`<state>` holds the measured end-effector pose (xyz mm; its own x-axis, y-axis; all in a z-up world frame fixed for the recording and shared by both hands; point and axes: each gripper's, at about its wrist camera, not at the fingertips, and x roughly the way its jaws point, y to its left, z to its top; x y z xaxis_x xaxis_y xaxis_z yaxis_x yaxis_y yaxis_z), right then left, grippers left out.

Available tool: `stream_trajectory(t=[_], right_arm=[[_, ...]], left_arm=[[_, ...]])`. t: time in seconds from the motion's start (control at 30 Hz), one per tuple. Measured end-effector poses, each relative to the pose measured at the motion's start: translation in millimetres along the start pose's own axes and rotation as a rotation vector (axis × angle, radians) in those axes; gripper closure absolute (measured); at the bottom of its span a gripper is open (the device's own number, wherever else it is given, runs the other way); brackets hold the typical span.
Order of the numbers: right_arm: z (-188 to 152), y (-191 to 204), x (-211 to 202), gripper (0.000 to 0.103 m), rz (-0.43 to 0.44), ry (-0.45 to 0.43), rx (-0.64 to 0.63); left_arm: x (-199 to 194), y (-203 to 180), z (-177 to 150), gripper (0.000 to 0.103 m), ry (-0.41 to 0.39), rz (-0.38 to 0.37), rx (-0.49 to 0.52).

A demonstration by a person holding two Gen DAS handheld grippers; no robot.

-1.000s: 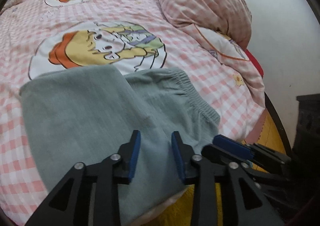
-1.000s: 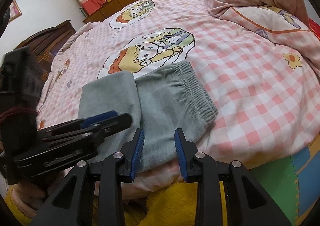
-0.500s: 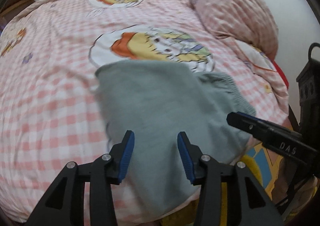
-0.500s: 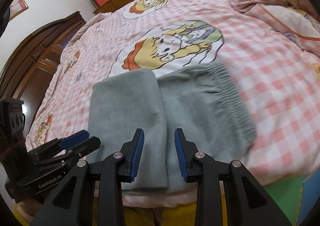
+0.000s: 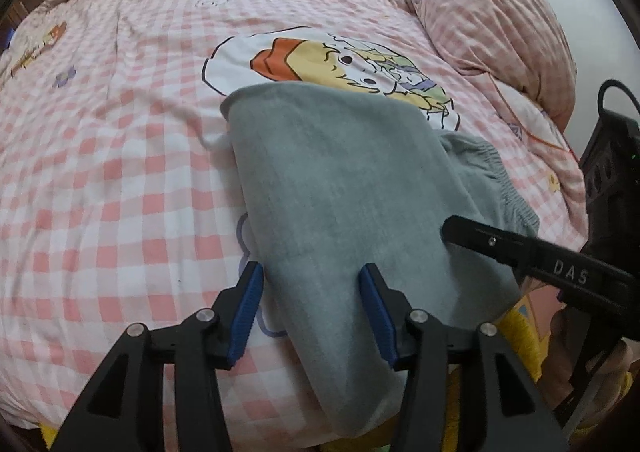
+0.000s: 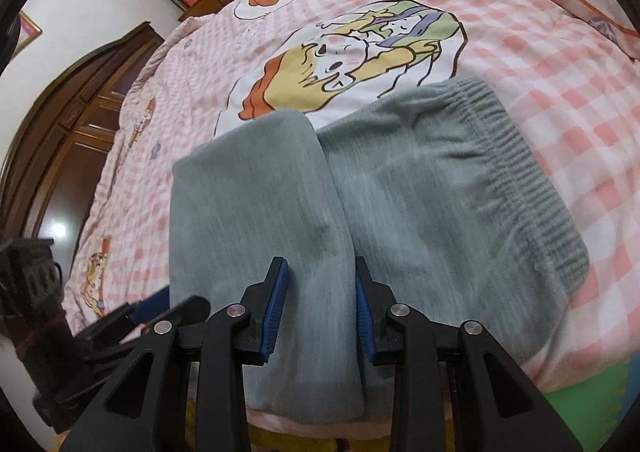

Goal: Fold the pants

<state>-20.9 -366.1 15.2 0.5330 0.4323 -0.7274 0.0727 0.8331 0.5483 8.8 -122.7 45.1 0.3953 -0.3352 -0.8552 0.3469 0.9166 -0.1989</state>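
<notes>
Grey pants (image 5: 340, 188) lie on the pink checked bedsheet (image 5: 120, 172), near the bed's front edge. The legs are folded over the seat, with the elastic waistband (image 6: 520, 180) at the right. My left gripper (image 5: 314, 312) hovers over the near left part of the folded legs; its jaws are opening and the pads press on nothing. My right gripper (image 6: 320, 304) stands open just above the folded leg's right edge (image 6: 336, 220), with cloth under the gap but not pinched. Each gripper shows in the other's view: the right gripper (image 5: 520, 248) and the left gripper (image 6: 160, 312).
A pink checked pillow and quilt (image 5: 492, 24) pile up at the bed's far right. A dark wooden wardrobe (image 6: 80, 124) stands to the left of the bed. A green floor mat (image 6: 592, 412) lies below the bed's near edge.
Both grippers moved in closer over the pants and lower. The left gripper swung left along the near edge and its jaws widened. The right gripper's gap is unchanged.
</notes>
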Motion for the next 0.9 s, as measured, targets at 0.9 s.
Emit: stream_trajectory(t=[0.9], right_arm=[[20, -12, -81, 0.094, -0.091, -0.244, -0.05]], left_arm=[[-21, -23, 14, 0.049, -0.076, -0.05, 0.028]])
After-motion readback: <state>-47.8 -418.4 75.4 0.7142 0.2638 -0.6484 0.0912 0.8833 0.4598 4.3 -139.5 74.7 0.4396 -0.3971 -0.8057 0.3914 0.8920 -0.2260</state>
